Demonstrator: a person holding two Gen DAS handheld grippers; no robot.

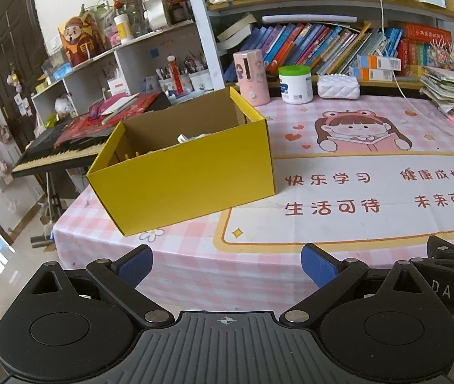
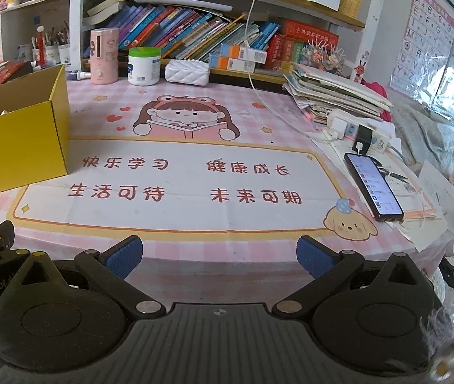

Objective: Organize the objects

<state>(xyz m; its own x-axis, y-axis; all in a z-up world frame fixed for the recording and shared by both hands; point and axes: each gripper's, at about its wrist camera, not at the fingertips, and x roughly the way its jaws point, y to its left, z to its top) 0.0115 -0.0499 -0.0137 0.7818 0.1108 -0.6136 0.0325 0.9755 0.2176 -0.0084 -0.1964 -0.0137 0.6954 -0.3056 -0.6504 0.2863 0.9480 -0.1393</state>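
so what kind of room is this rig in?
Most likely a child's study corner at home. A desk under a pink cartoon mat backs onto shelves packed with children's books, an alphabet poster hangs on the wall, and a keyboard piano stands beside the desk.

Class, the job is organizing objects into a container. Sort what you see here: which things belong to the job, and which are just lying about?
Part of the job:
yellow box, some items already inside
left gripper, open, empty
right gripper, open, empty

Just lying about:
phone, screen lit
white jar
pink dispenser
paper stack
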